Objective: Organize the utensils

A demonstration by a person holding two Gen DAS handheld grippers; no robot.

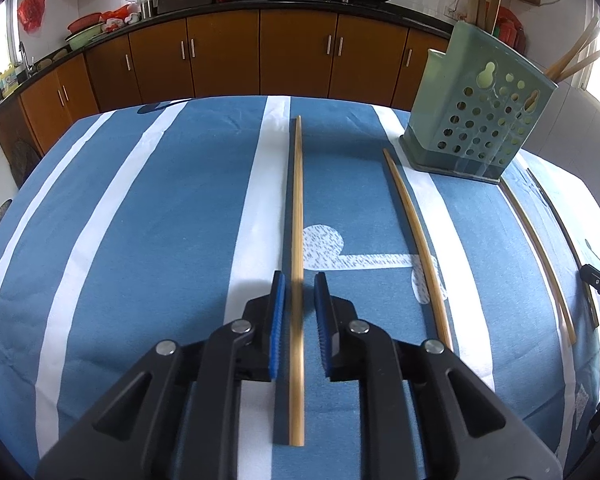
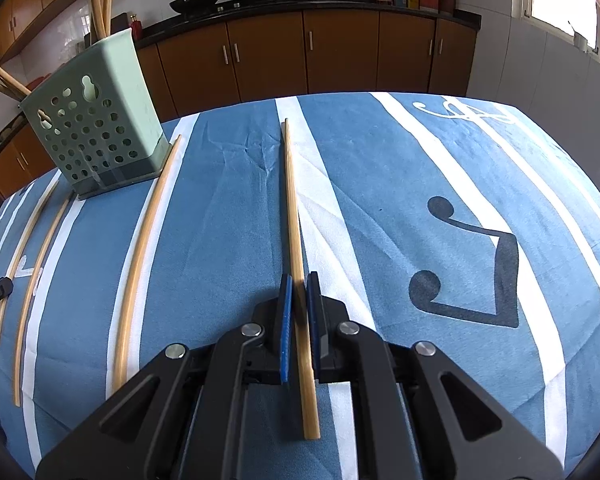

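So the left gripper (image 1: 300,280) has its blue pads slightly apart around a long bamboo chopstick (image 1: 297,216), not pinching it; that stick lies on the blue-and-white striped cloth over the desk (image 1: 160,208), pointing to 12 o'clock. The right gripper (image 2: 298,280) is clamped on another bamboo chopstick (image 2: 291,200). The pale green perforated plastic utensil holder (image 1: 476,120) stands at about 2 o'clock in the left view, with more chopsticks lying loose beside it.

Open striped cloth (image 2: 440,200) right of chopsticks, green holder (image 2: 100,120) blocks the far left — chopsticks (image 2: 140,260) beside it
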